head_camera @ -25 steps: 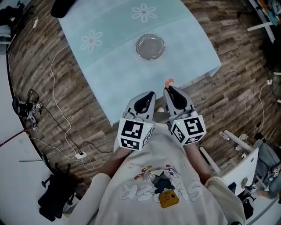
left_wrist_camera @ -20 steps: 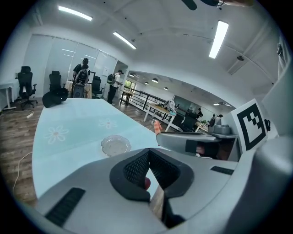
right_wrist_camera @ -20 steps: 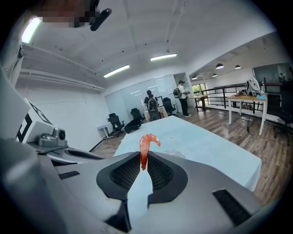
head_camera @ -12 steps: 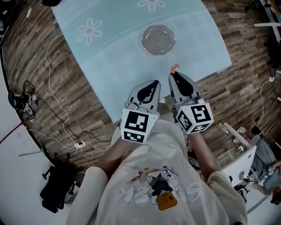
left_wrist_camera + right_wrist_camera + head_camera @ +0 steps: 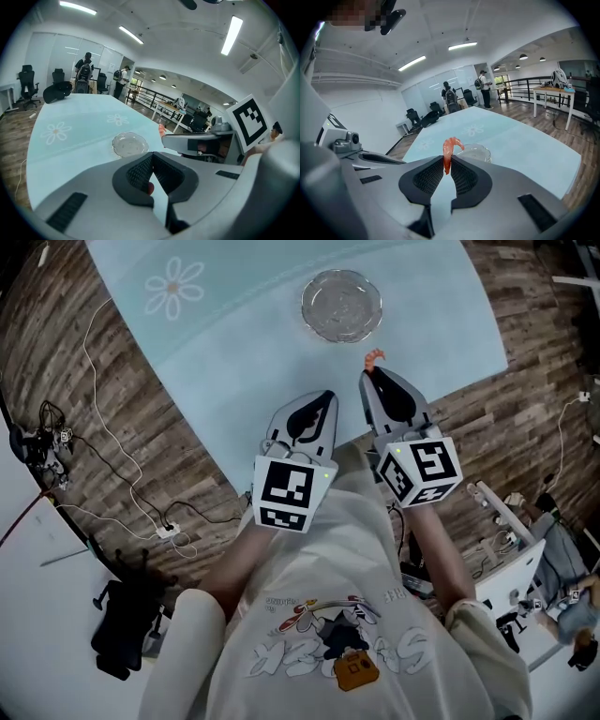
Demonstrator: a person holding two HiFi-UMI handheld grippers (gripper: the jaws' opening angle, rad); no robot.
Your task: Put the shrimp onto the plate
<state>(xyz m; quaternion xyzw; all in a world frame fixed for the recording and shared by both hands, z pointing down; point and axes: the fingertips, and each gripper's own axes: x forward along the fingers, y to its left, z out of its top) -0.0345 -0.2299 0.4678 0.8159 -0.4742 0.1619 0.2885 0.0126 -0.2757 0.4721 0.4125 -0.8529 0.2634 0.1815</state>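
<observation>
Shrimp: one, pinched by its lower end between the pads of the right gripper and held in the air over the near edge of the table. Left gripper: one, pressed together, held alongside. Plate: one, glass, empty, further ahead. Step judged: carrying; a forward reach and a release over the plate are called for.

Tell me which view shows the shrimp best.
Right gripper view: the shrimp stands large, pinched by the right hand-held gripper. Head view shows only a small pink tip; left gripper view shows just a sliver.
</observation>
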